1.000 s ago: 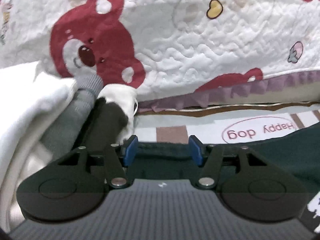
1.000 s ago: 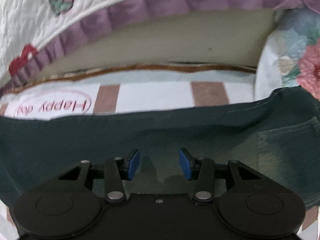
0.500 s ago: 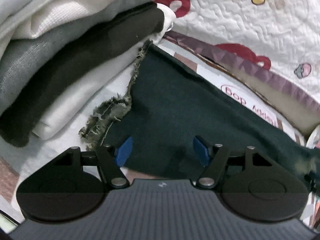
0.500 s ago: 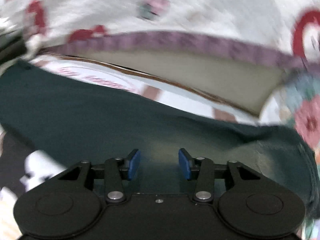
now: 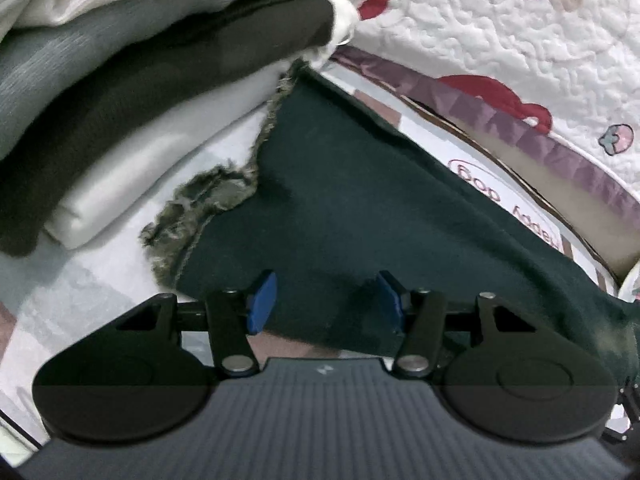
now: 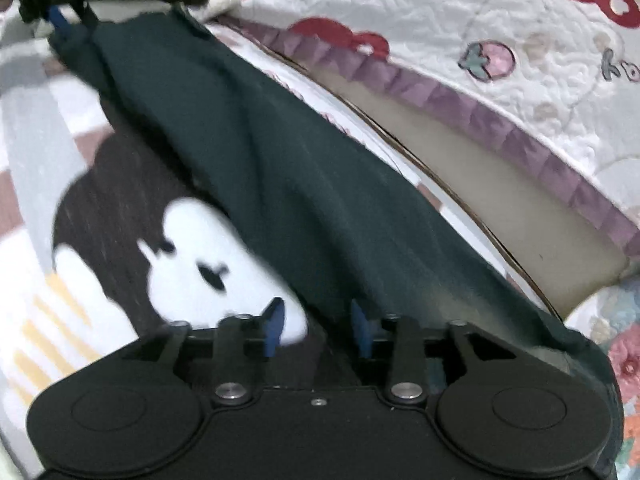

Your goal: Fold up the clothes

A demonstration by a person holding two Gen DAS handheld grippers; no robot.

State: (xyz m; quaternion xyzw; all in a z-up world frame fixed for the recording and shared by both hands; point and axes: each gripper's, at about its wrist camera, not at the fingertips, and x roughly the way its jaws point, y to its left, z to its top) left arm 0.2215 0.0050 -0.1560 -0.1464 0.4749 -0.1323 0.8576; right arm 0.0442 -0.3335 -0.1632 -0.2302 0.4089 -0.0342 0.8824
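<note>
While I hold both tools over the bed, one dark green garment (image 5: 360, 184) lies stretched across the patterned sheet (image 5: 80, 280), its frayed hem (image 5: 200, 208) curling up at the end nearest the pile. My left gripper (image 5: 324, 304) stands wide, its two blue pads (image 5: 262, 300) apart above the near edge of the cloth and pinching nothing that I can see. My right gripper (image 6: 318, 326) is spread a little narrower; the dark cloth (image 6: 280, 152) runs close past its right pad, but blur keeps me from telling whether it touches. Beside the frayed hem sits one stack of folded clothes (image 5: 140, 60), where I count four layers: cream on top, grey, near-black, and white at the bottom. That stack lies just beside the far corner of the garment and crowds the left side. Behind the garment rises one white quilt (image 5: 500, 32) with red bears and a purple ruffle (image 5: 540, 140). From the right view, a cartoon face print (image 6: 180, 248) on the sheet shows beside the cloth, and the other gripper shows small at the far end.
</note>
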